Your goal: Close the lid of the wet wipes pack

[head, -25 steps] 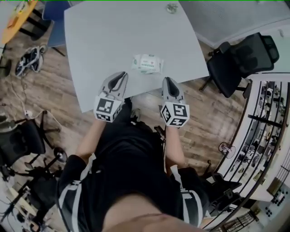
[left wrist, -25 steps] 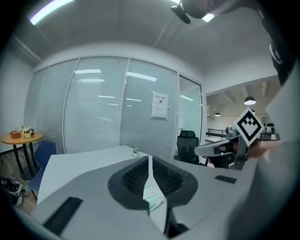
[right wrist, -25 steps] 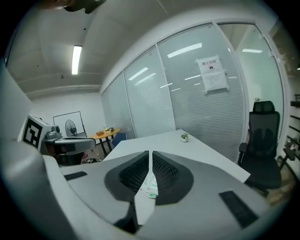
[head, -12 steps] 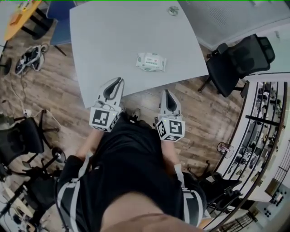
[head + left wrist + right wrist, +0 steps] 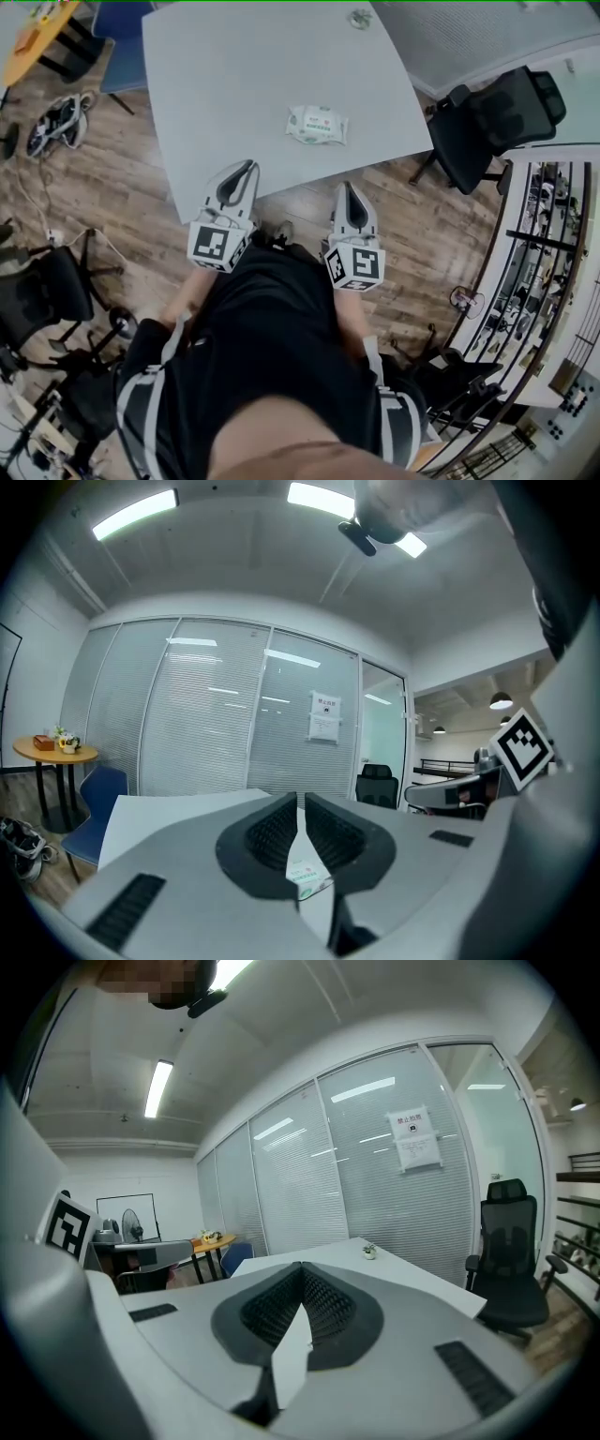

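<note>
Right gripper [image 5: 349, 187] drew back from wet wipes pack [image 5: 317, 125].

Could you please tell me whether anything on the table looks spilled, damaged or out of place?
Nothing stands out. The wipes pack lies flat on the table, slightly askew to its edges, with no spill around it. Whether it is shut is too small to tell.

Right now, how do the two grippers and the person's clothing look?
The left claw and right claw are pale grey tapered shells with dark ribbed pads; each carries a white cube with black square markers. Clothing: black with white stripes.
</note>
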Tool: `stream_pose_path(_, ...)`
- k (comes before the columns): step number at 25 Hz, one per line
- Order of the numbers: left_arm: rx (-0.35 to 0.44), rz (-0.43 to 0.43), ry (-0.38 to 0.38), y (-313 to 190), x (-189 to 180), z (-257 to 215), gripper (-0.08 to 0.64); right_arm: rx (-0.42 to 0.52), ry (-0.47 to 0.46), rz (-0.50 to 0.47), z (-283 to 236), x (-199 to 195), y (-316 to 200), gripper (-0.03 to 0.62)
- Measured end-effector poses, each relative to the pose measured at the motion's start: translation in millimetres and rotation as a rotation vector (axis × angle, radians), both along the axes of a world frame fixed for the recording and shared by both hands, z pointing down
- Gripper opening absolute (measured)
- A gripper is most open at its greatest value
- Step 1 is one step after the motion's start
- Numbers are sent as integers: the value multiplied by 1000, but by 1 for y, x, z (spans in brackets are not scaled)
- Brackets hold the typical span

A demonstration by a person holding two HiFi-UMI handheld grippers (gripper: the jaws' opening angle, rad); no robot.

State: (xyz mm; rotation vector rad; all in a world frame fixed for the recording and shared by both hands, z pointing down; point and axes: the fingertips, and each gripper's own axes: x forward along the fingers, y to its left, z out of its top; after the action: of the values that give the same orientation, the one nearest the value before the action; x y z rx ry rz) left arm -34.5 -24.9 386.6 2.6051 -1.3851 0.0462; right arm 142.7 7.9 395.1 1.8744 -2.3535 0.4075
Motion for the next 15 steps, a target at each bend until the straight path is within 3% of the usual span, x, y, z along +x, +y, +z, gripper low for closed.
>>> stream_pose_path(15, -10, 16, -7, -7, -8, 3, 44, -12, 26, -1, 0, -12, -6, 21)
